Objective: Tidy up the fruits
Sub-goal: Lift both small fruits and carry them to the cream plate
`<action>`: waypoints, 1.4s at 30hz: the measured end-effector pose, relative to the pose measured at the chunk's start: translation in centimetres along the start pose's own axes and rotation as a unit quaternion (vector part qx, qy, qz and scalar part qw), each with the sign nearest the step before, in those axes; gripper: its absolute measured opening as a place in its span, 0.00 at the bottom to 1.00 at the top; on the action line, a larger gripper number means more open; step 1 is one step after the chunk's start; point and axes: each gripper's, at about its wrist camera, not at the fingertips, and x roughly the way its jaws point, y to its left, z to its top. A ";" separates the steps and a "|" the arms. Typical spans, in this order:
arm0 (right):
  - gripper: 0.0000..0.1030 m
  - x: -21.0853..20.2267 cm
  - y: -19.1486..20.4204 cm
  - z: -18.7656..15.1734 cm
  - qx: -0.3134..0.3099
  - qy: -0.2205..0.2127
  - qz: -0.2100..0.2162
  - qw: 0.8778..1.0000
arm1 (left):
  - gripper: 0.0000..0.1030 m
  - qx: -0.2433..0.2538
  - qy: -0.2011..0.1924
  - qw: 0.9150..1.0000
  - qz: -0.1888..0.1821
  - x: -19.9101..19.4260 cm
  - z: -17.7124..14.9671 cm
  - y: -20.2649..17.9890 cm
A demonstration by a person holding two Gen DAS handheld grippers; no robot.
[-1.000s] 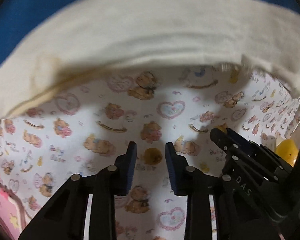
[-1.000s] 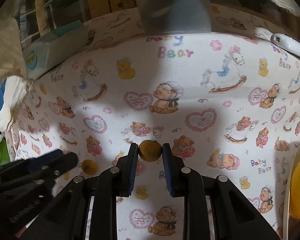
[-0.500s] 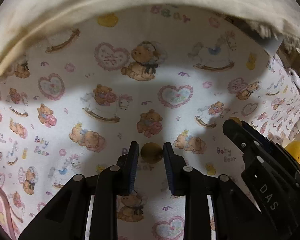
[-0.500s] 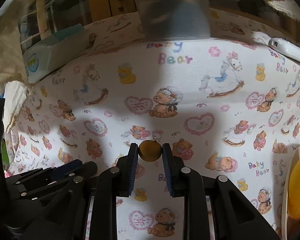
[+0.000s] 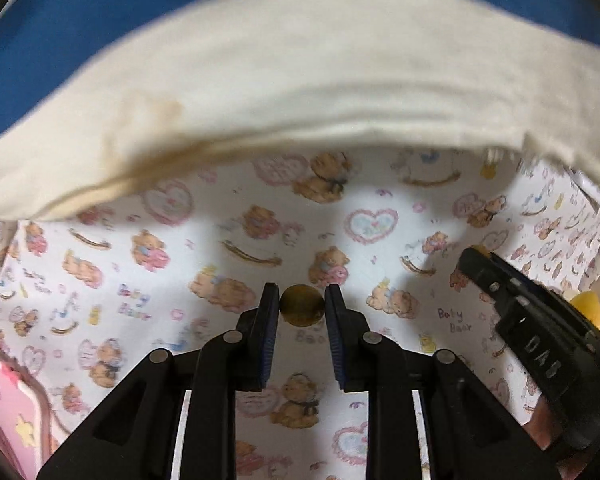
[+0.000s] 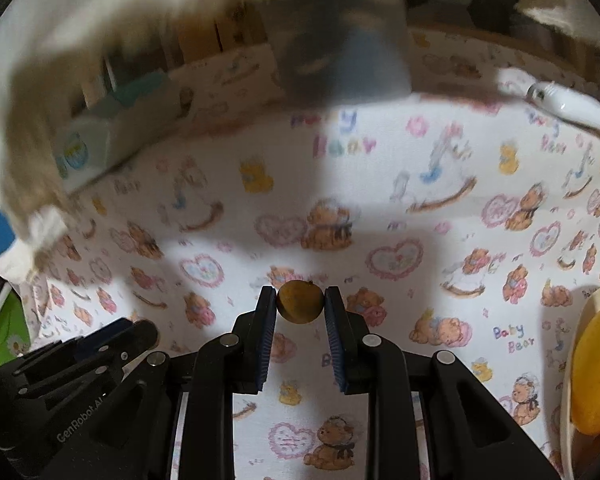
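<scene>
In the left wrist view my left gripper is shut on a small brown round fruit, held above the bear-print cloth. In the right wrist view my right gripper is shut on a second small brown fruit with a tiny stem. The right gripper also shows at the right of the left wrist view, and the left gripper at the lower left of the right wrist view. A large yellow fruit lies in a cream bowl at the right edge.
A cream cloth hangs over the far side, with blue behind it. A tissue box, a grey box and a white remote stand at the table's back. A pink item lies at lower left.
The left gripper has pulled back and tilted, so the cream cloth fills more of its view; it stays shut on its fruit. The right view has shifted slightly and blurred; the fruit stays held.
</scene>
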 end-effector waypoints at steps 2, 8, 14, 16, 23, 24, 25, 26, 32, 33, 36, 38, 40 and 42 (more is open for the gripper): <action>0.25 -0.6 0.1 0.4 -0.001 -0.005 0.000 1.000 | 0.22 0.004 -0.004 1.000 0.003 -0.9 0.0 0.1; 0.25 -3.2 0.6 0.0 -0.038 -0.017 -0.021 0.999 | 0.22 0.016 -0.031 0.999 -0.007 -6.0 -1.7 -0.7; 0.25 -7.0 0.3 -1.9 -0.083 -0.038 -0.022 0.996 | 0.22 0.025 -0.077 0.997 -0.011 -10.3 -2.1 -1.5; 0.25 -8.4 -0.1 -2.7 -0.094 -0.049 -0.024 0.994 | 0.22 0.031 -0.090 0.995 -0.017 -11.1 -2.9 -2.4; 0.25 -13.5 -2.3 -4.8 -0.113 -0.112 -0.044 0.986 | 0.22 0.043 -0.139 0.989 -0.035 -13.9 -4.9 -5.2; 0.25 -14.2 -3.0 -4.9 -0.116 -0.117 -0.043 0.985 | 0.22 0.051 -0.148 0.987 -0.034 -14.4 -5.3 -5.9; 0.25 -14.8 -3.5 -4.9 -0.118 -0.120 -0.039 0.985 | 0.22 0.058 -0.156 0.986 -0.033 -14.8 -5.5 -6.4; 0.25 -15.5 -4.4 -5.1 -0.120 -0.122 -0.034 0.985 | 0.22 0.063 -0.167 0.983 -0.031 -15.1 -5.9 -6.9; 0.25 -19.3 -9.4 -5.9 -0.113 -0.147 -0.056 0.981 | 0.22 0.089 -0.208 0.973 -0.035 -16.0 -7.4 -10.0; 0.25 -19.6 -9.9 -6.0 -0.114 -0.149 -0.057 0.981 | 0.22 0.092 -0.215 0.972 -0.038 -16.1 -7.7 -10.5; 0.25 -21.0 -12.1 -6.6 -0.111 -0.158 -0.063 0.979 | 0.22 0.106 -0.237 0.964 -0.056 -16.5 -8.5 -12.6; 0.25 -21.7 -13.5 -6.9 -0.107 -0.160 -0.069 0.979 | 0.22 0.117 -0.248 0.960 -0.066 -16.6 -9.0 -14.0; 0.25 -22.2 -14.7 -7.2 -0.099 -0.162 -0.074 0.979 | 0.22 0.128 -0.253 0.956 -0.078 -16.7 -9.4 -15.7; 0.25 -22.7 -15.9 -7.4 -0.089 -0.164 -0.078 0.979 | 0.22 0.140 -0.244 0.955 -0.096 -16.4 -9.7 -17.5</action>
